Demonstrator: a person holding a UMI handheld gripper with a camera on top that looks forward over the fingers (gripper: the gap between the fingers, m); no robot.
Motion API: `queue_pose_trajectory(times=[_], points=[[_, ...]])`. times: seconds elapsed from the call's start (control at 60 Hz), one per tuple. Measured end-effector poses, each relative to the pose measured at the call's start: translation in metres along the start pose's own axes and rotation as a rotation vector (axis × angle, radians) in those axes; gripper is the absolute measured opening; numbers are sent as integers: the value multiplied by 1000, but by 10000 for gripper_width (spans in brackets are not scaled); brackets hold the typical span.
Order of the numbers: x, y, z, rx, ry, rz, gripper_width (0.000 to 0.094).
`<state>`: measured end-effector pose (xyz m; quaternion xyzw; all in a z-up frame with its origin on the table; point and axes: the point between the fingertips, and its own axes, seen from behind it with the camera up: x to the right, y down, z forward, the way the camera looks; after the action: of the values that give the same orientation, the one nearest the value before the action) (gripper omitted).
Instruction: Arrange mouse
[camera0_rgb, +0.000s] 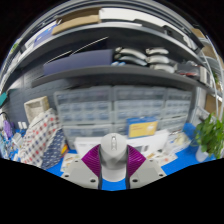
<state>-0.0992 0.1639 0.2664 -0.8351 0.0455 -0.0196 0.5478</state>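
White mouse (112, 152): clamped between both purple pads (92, 160)
Tongs (112, 166): closed on the mouse, raised over a blue mat (160, 157)
Background: shelves (110, 62), drawer bins (110, 108), plant (211, 135) beyond

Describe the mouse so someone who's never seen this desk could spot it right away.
Find the blue mat on the desk, below the wall of small drawers. The mouse sits between the gripper fingers, their purple pads at its sides. It is the only smooth, pale grey, rounded thing there.
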Motion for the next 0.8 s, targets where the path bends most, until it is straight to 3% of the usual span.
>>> queue_pose_trajectory(times=[0.283, 0.567, 0.8], points=[[-164, 162, 37, -276, -156, -41, 321], [-192, 283, 47, -446, -125, -105, 328], [-191, 286, 49, -409, -101, -156, 358]])
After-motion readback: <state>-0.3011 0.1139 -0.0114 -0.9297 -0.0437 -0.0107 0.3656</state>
